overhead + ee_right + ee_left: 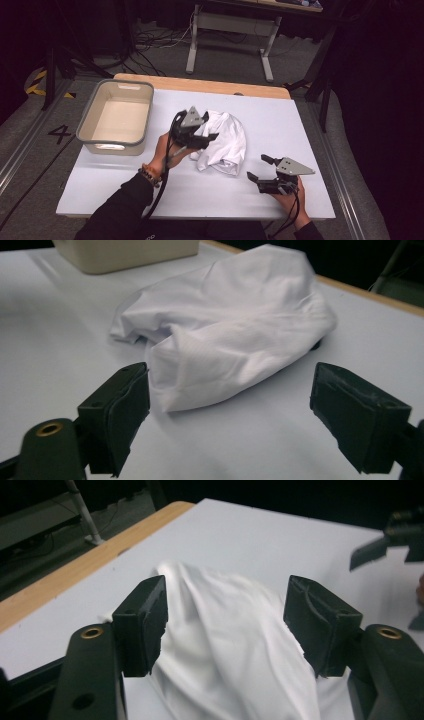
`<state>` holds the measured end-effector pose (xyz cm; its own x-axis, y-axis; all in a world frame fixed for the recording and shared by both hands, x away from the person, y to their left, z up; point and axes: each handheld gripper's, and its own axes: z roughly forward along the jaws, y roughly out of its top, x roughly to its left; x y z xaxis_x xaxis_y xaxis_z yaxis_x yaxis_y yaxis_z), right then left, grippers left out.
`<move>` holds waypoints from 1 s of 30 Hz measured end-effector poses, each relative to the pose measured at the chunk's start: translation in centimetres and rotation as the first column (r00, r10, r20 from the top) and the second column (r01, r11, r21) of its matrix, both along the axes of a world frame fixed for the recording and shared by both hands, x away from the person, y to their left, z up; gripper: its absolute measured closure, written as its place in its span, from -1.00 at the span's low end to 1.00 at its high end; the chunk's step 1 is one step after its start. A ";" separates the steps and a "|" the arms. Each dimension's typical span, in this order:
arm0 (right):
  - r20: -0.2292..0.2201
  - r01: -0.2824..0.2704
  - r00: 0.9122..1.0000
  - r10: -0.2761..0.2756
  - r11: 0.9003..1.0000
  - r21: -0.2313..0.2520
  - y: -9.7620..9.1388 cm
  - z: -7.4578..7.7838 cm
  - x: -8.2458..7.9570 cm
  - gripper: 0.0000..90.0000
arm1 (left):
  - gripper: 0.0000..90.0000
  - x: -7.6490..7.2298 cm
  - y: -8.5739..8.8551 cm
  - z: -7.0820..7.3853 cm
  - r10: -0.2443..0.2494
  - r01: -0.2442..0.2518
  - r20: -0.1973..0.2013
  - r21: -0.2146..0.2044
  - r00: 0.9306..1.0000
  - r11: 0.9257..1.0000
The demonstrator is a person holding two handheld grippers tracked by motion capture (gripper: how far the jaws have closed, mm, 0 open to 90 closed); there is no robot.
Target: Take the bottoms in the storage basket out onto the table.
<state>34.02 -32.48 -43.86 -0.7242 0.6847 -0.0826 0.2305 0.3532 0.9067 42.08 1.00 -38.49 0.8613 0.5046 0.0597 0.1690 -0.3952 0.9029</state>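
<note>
Left tongs [206,134] stood released at the near-left side of the white cloth [224,141], jaws parted with the fabric bulging between them but neither pad pressing on it, as the left gripper view showed: a hump of cloth [235,645] sat in the gap, with daylight beside each black pad. Right tongs [261,167] were likewise released, jaws wide apart and nothing between them, held low over the worktop [300,130] near its front-right corner and aimed at the cloth from just off its near-right side. The cloth lay crumpled in a loose heap about mid-worktop, slightly toward the back edge, well apart from the beige bin [117,116] at the back-left corner. In the right gripper view a folded, hemmed edge of the cloth [220,340] pointed toward the jaws, with a thinner flap trailing off on the bin side. Judged handling: light, limp, thin woven or knit fabric, not fragile, not notably slippery; it would sag and drape when lifted and give no stiffness to push against. Judged best hold: pinch a doubled fold or the hemmed edge, so several layers fill the pads; a single layer could slide out. Two separated holds, one per tongs, would likely be needed to spread or fold it.
</note>
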 end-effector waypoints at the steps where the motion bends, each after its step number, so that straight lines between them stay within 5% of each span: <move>1: 0.000 0.000 1.000 0.000 1.000 0.000 0.0 0.0 0.0 -0.61 | -0.25 0.0 0.0 0.0 0.000 0.000 0.000 0.000 1.000 1.000; 2: -0.039 -0.018 0.999 0.017 1.000 -0.021 1.0 -0.4 0.1 -0.54 | -0.27 -1.2 0.6 -1.6 -0.003 0.003 0.001 0.032 1.000 0.999; 5: -0.076 -0.033 0.997 0.029 0.998 -0.053 2.0 -0.8 0.4 -0.50 | -0.30 -2.0 0.8 -2.9 -0.020 0.021 -0.023 0.057 1.000 0.998; 6: -0.103 -0.041 0.994 0.031 0.994 -0.097 2.8 -0.8 0.7 -0.50 | -0.31 -2.7 0.7 -4.0 -0.035 0.039 -0.043 0.083 0.998 0.996; 7: -0.121 -0.049 0.992 0.039 0.995 -0.084 3.0 -0.8 0.8 -0.41 | -0.31 -3.0 0.5 -4.4 -0.049 0.054 -0.051 0.097 0.997 0.994; 11: -0.163 -0.017 0.987 0.000 0.994 -0.105 3.6 -0.9 1.4 -0.32 | -0.32 -3.5 -0.4 -5.4 -0.086 0.094 -0.055 0.158 0.995 0.983; 14: -0.189 0.022 0.981 -0.054 0.986 -0.166 4.1 -1.1 2.0 -0.06 | -0.31 -3.2 -1.6 -6.3 -0.090 0.106 -0.077 0.241 0.993 0.965; 16: -0.194 0.030 0.979 -0.065 0.983 -0.180 4.2 -1.1 2.2 0.03 | -0.27 -3.1 -1.8 -6.5 -0.086 0.104 -0.082 0.250 0.993 0.963; 17: -0.217 0.037 0.973 -0.079 0.982 -0.188 4.2 -1.2 2.5 0.18 | -0.14 -2.8 -2.1 -6.9 -0.092 0.111 -0.085 0.261 0.992 0.959; 22: -0.191 0.042 0.977 -0.090 0.970 -0.238 4.3 -1.3 2.8 0.61 | 0.18 -2.4 -2.5 -7.4 -0.083 0.104 -0.081 0.304 0.993 0.947; 23: -0.190 0.032 0.979 -0.076 0.974 -0.225 4.0 -1.3 2.6 0.83 | 0.42 -2.4 -2.5 -7.4 -0.081 0.099 -0.071 0.317 0.994 0.943; 26: -0.174 0.039 0.981 -0.080 0.974 -0.225 3.6 -1.1 2.3 0.95 | 0.76 -2.2 -2.2 -7.3 -0.080 0.100 -0.078 0.301 0.994 0.948; 30: -0.118 0.089 0.987 -0.110 0.981 -0.175 2.1 0.2 1.4 0.97 | 0.89 -2.5 -1.0 -6.0 -0.078 0.089 -0.061 0.204 0.995 0.975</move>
<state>35.46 -30.40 -43.66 -0.6650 0.7380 -0.1150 0.3814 0.4679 0.7973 39.55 -0.04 -44.47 0.9046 0.4120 0.1090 0.1718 -0.5865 0.7915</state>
